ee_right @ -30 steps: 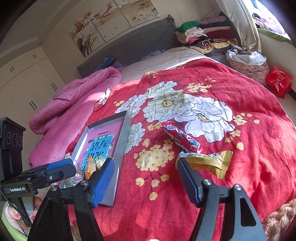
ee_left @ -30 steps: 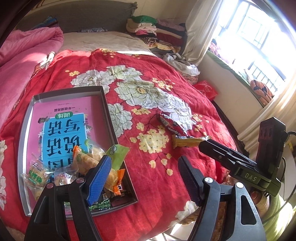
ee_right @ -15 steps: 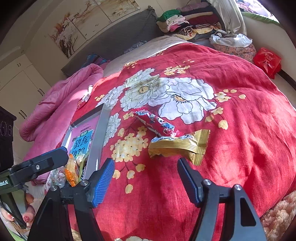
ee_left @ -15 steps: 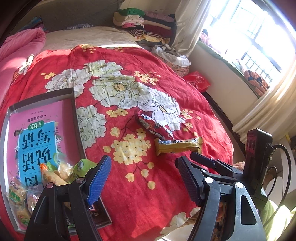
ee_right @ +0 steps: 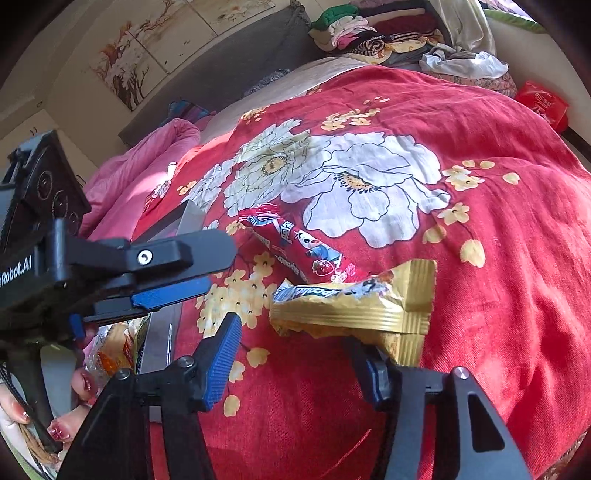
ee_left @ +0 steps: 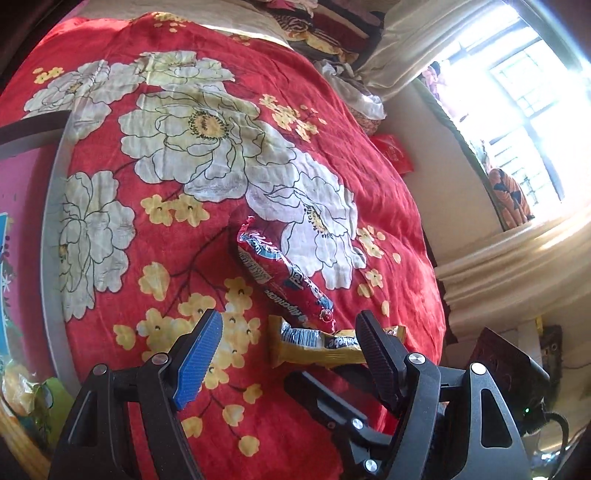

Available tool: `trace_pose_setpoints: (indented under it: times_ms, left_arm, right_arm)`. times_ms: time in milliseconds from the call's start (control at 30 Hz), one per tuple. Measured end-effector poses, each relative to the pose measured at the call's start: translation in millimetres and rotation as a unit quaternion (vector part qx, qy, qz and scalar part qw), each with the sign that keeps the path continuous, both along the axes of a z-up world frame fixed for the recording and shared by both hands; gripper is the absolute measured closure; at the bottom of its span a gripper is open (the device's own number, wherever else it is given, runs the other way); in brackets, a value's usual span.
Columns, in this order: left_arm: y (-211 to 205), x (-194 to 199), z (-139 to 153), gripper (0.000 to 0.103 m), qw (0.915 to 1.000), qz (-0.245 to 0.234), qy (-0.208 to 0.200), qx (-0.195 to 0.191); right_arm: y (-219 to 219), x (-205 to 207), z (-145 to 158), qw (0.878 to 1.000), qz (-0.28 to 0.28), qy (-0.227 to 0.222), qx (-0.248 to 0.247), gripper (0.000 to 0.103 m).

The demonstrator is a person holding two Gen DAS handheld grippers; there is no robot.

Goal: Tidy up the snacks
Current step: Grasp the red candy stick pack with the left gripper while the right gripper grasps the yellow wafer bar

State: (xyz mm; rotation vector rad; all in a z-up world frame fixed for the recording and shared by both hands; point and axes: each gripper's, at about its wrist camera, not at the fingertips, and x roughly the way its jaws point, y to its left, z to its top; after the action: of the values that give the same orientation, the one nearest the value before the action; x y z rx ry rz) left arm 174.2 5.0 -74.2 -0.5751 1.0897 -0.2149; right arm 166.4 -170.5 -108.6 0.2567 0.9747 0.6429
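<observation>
Two snack packets lie on the red flowered bedspread: a long red packet point(ee_left: 284, 273) point(ee_right: 299, 243) and, touching its near end, a yellow packet point(ee_left: 317, 347) point(ee_right: 351, 306). My left gripper point(ee_left: 288, 354) is open and hovers just short of both packets, with nothing between its pads. My right gripper point(ee_right: 295, 363) is at the yellow packet with its jaws closing. The packet lies across the gap. The blue pad point(ee_right: 221, 358) stands clear of the packet's left end, and the other fingertip is hidden behind its right end.
A grey tray point(ee_left: 55, 221) point(ee_right: 162, 332) with a pink book and several small snacks point(ee_left: 22, 391) lies left of the packets. The left gripper point(ee_right: 177, 273) reaches in above the tray's edge, and a person's fingers point(ee_right: 22, 413) show below it. A pink quilt point(ee_right: 147, 166) and folded clothes point(ee_right: 369, 33) lie at the back.
Both grippers have come down toward the two packets. The left one swung right, away from the tray. The right gripper's jaws have narrowed around the yellow packet.
</observation>
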Motion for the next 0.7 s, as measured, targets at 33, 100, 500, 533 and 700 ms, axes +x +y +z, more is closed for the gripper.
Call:
trace_pose_setpoints:
  times_ms: [33, 100, 500, 533, 700]
  left_arm:
    - [-1.4, 4.4, -1.9, 0.027, 1.0, -0.002, 0.002, -0.004]
    - [-6.3, 13.3, -7.7, 0.027, 0.9998, -0.004, 0.014, -0.011]
    - [-28.6, 46.3, -33.8, 0.048, 0.9983, -0.012, 0.056, -0.004]
    - [-27.9, 47.4, -35.7, 0.053, 0.9983, -0.011, 0.057, -0.006]
    - [-21.8, 44.9, -38.8, 0.077, 0.998, -0.01, 0.053, -0.031]
  right_arm:
    - [0.9, 1.0, -0.4, 1.0, 0.002, 0.0, 0.004, 0.053]
    - [2.6, 3.2, 0.1, 1.0, 0.006, -0.001, 0.009, 0.06]
    - [-3.2, 19.3, -10.2, 0.999, -0.005, 0.026, 0.04, 0.07]
    - [-2.3, 20.0, -10.3, 0.999, -0.002, 0.025, 0.042, 0.071]
    - [2.1, 20.3, -12.7, 0.998, 0.013, 0.034, 0.05, 0.076]
